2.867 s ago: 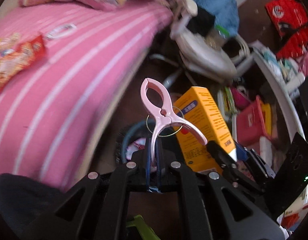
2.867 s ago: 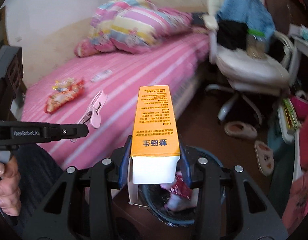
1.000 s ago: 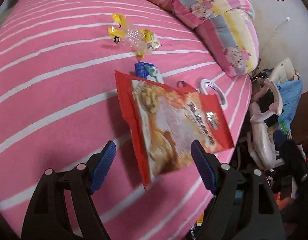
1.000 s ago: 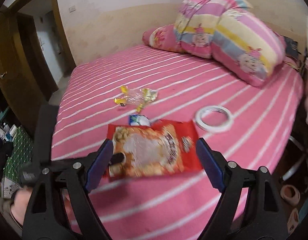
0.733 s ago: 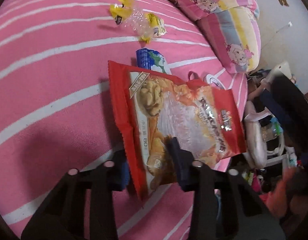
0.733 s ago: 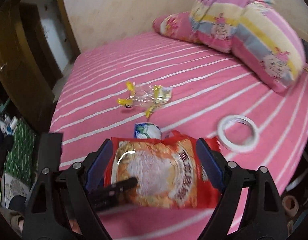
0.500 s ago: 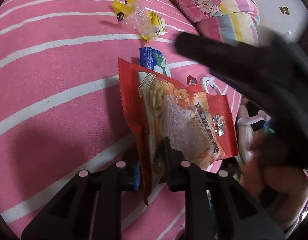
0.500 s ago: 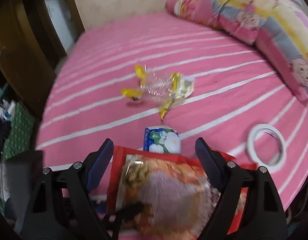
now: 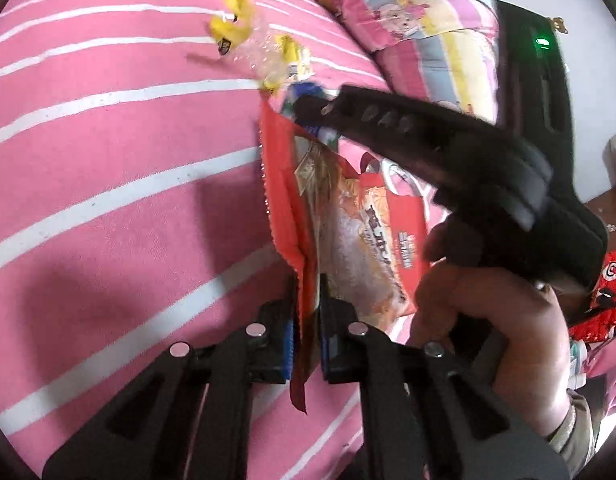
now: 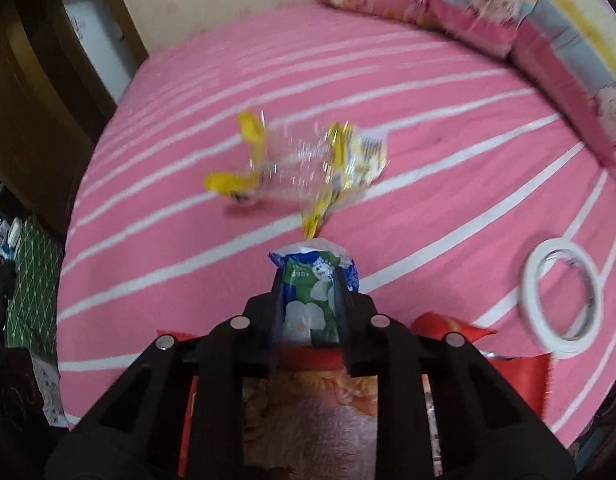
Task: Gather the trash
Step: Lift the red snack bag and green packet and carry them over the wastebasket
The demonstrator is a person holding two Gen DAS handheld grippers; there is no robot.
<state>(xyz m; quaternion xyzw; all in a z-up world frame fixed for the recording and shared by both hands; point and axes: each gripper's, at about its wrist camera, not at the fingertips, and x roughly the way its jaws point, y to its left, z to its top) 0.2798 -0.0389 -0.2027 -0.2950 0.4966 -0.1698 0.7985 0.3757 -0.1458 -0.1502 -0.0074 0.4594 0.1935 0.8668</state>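
— Pink bedsheet (image 10: 388, 92) with white stripes fills both views, with a striped cartoon pillow (image 10: 548, 20) along its far edge.

— And the biggest piece of trash?

— A red snack bag (image 9: 360, 236) lying on the sheet. The left gripper (image 9: 308, 320) has closed down on the bag's near edge; the red foil stands pinched between its blue pads, and a strip of it hangs below them.

— What about the other hand?

— The person's right hand (image 9: 500, 320) holds the right gripper (image 10: 310, 304), which crosses above the snack bag in the left wrist view. Its jaws have just been closing, and now they stand narrow, pressed against both sides of a small blue, green and white packet (image 10: 314, 280) that sits just past the bag's far edge.

— Anything else on the bed?

— A white tape roll (image 10: 562, 300) lies flat to the right of the packet, near the bag's corner. Farther up the sheet is a crumpled clear wrapper with yellow ends (image 10: 300, 156), apart from the packet but close to it; it looks blurred.
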